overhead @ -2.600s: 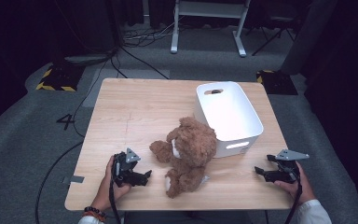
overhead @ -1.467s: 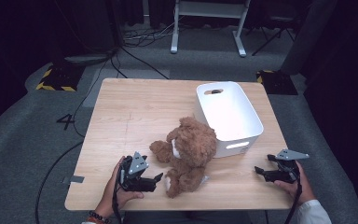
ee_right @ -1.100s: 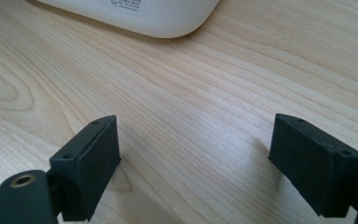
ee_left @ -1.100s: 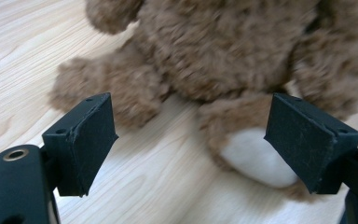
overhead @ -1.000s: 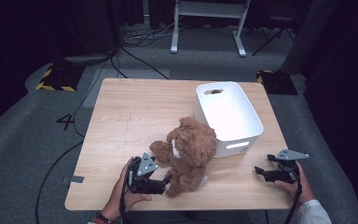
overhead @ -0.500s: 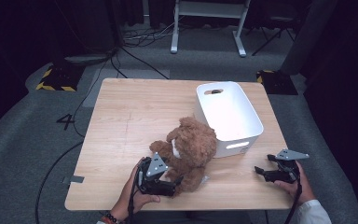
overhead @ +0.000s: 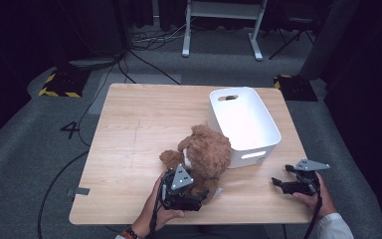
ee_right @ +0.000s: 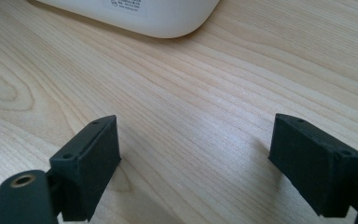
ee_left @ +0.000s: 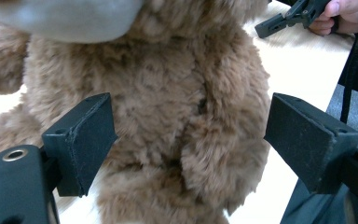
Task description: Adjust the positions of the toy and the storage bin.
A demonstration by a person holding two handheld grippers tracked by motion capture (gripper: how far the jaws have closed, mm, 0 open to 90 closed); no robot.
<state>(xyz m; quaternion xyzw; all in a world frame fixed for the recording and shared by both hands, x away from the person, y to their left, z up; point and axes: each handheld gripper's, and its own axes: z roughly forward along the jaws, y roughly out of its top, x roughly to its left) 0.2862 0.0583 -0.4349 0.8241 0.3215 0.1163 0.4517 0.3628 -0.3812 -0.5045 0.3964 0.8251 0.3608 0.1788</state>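
While my left gripper [ee_left: 186, 154] has its jaws spread wide, the teddy bear [ee_left: 168, 121] sits squarely between them, its torso straight ahead and not yet pinched. I see it lying near the tabletop's [overhead: 129, 129] front edge, its long axis running from that edge back toward the white bin [overhead: 243, 124] it leans on. My right gripper [overhead: 298, 183], jaws also apart, rests well off by the front right corner, so the left is nearer. I count one bear, one bin, two grippers.

White numeral "4" [overhead: 71, 130] on the grey floor [overhead: 25, 149], left of the table [overhead: 144, 124].
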